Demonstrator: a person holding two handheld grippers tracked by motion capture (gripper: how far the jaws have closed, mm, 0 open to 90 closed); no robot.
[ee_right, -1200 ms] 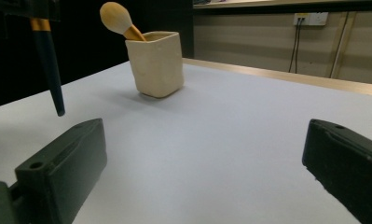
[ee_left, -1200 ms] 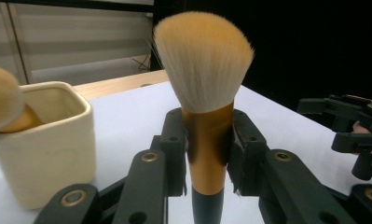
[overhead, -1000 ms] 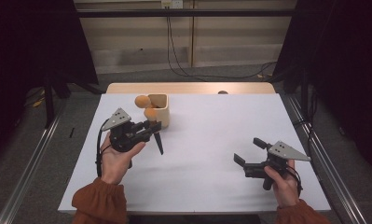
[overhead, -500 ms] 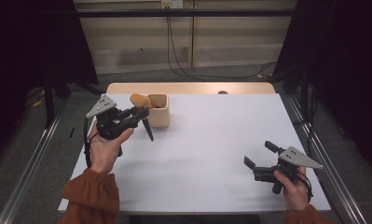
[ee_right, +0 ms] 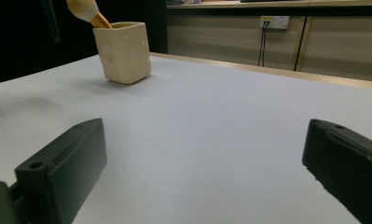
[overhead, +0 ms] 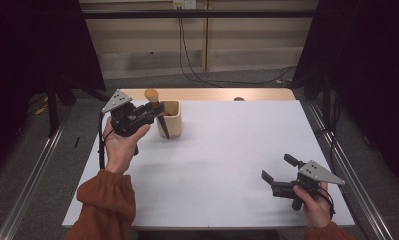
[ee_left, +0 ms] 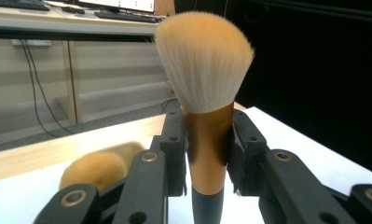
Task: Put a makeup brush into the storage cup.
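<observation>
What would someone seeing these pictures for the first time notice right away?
Most likely the makeup brush, its fluffy pale bristles upright, clamped by its copper collar in the left gripper lifted above the table's far left corner. Just beside it stands a cream holder with another brush sticking out of it. The right gripper sits low at the near right of the white table, jaws open on nothing.

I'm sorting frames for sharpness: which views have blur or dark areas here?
Left gripper view: the brush clamped in the left tongs is sharp, the second brush head below is blurred. Right gripper view: the right tongs look soft, the cream cup clearer. High view: both side edges are nearly black.
</observation>
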